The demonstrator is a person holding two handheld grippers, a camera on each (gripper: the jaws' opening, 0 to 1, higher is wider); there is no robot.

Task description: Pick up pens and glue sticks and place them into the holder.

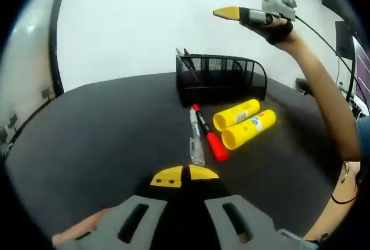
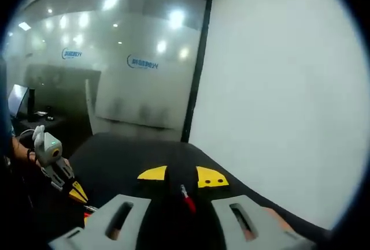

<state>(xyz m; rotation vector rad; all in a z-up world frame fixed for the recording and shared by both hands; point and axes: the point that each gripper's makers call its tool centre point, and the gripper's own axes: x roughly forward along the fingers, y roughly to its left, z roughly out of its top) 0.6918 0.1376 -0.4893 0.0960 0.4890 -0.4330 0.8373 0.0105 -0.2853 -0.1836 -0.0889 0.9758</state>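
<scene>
- Left gripper view has the silver pen with a clear clip (image 1: 195,136) and the red-capped marker (image 1: 210,135) lying side by side on the dark round worktop (image 1: 98,140), two yellow glue sticks (image 1: 243,122) just beside them, and the black mesh holder (image 1: 222,78) behind.
- Left gripper (image 1: 185,176) sits low before the pen, jaws together; closing on the pen could drag the touching marker along.
- Right gripper (image 2: 181,176) is raised high, jaws clamped on a thin red-tipped pen (image 2: 186,198); so slim a hold may slip before reaching the holder.

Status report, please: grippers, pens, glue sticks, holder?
Left gripper shut, empty. Right gripper raised, red-tipped thing between jaws, grip unclear. Two pens, two glue sticks lie before holder. Path clear.
</scene>
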